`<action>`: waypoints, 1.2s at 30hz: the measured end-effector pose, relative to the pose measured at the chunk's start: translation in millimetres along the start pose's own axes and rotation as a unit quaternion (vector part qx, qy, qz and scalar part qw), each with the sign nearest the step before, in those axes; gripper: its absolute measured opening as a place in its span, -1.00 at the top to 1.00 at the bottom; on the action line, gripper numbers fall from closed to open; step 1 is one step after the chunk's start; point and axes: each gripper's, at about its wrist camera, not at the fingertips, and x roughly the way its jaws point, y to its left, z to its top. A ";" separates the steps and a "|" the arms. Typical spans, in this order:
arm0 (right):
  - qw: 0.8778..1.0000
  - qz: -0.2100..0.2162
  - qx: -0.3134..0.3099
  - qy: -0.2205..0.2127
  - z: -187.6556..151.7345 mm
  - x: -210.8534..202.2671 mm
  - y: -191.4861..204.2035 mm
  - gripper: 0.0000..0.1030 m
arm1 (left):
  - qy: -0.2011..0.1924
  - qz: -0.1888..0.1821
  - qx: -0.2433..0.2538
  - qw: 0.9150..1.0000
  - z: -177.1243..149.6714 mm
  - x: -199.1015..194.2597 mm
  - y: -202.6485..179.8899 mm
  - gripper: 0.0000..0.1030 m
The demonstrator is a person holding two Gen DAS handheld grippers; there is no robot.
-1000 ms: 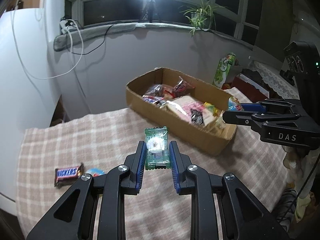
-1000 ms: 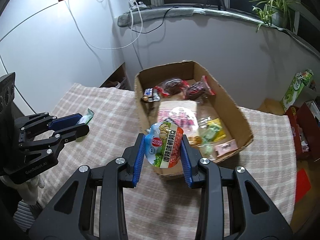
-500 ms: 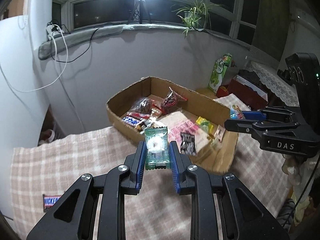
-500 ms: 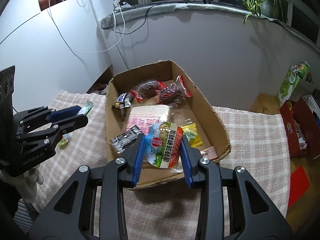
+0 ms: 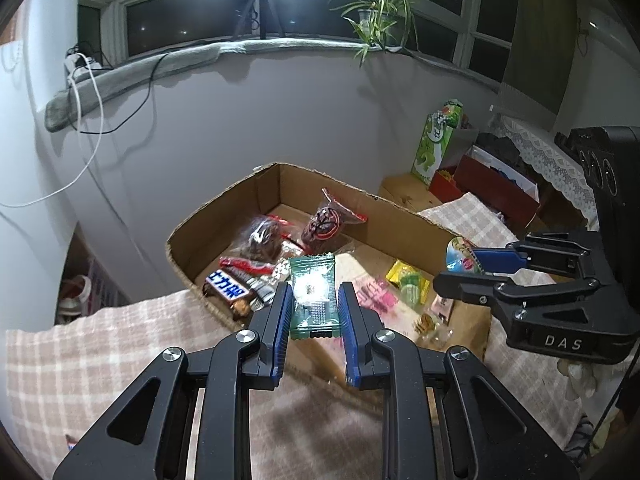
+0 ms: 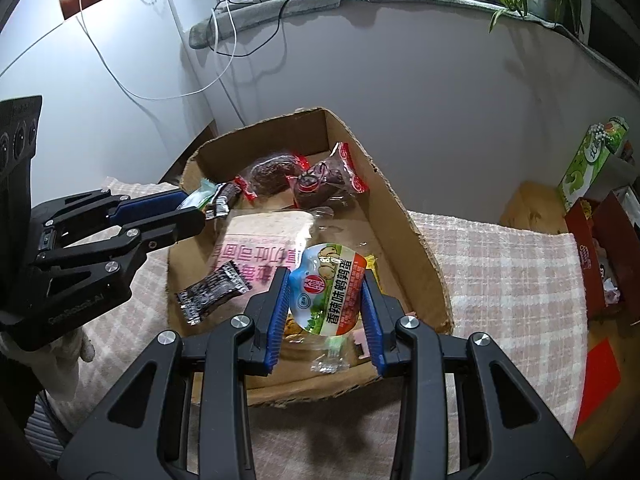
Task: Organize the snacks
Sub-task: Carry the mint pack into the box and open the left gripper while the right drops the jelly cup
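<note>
L gripper (image 5: pixel 313 312): blue-padded fingers (image 5: pixel 280 320) closed on a green candy wrapper (image 5: pixel 313 296), held in the air over the near-left edge of the cardboard box (image 5: pixel 224 208). R gripper (image 6: pixel 325 304): fingers (image 6: pixel 278 316) clamped on a round egg snack pouch (image 6: pixel 329 292), held above the box's near end. Box sits on desk w/ checked cloth (image 6: pixel 500 264); inside are red-wrapped dark snacks (image 6: pixel 320 180), a pink-print bag (image 6: pixel 256 248), a black sachet (image 6: pixel 212 292) & a yellow pack (image 5: pixel 406 278).
</note>
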 end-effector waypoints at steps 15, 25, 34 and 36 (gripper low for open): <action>1.000 -0.013 -0.010 0.004 3.6 13.9 -4.4 0.12 | 0.006 -0.006 0.006 1.000 10.7 22.5 -5.5 0.55; 0.999 -0.037 -0.038 -0.012 2.5 5.2 1.4 -0.71 | 0.003 0.001 0.004 1.000 14.2 23.8 -4.8 -0.02; 0.997 -0.053 -0.056 -0.009 0.7 5.3 8.3 -0.71 | 0.000 0.010 0.004 1.000 15.3 22.3 -7.5 -0.33; 0.997 -0.056 -0.055 -0.011 0.2 3.3 8.5 -0.71 | 0.001 0.010 0.003 1.000 15.0 21.8 -7.3 -0.33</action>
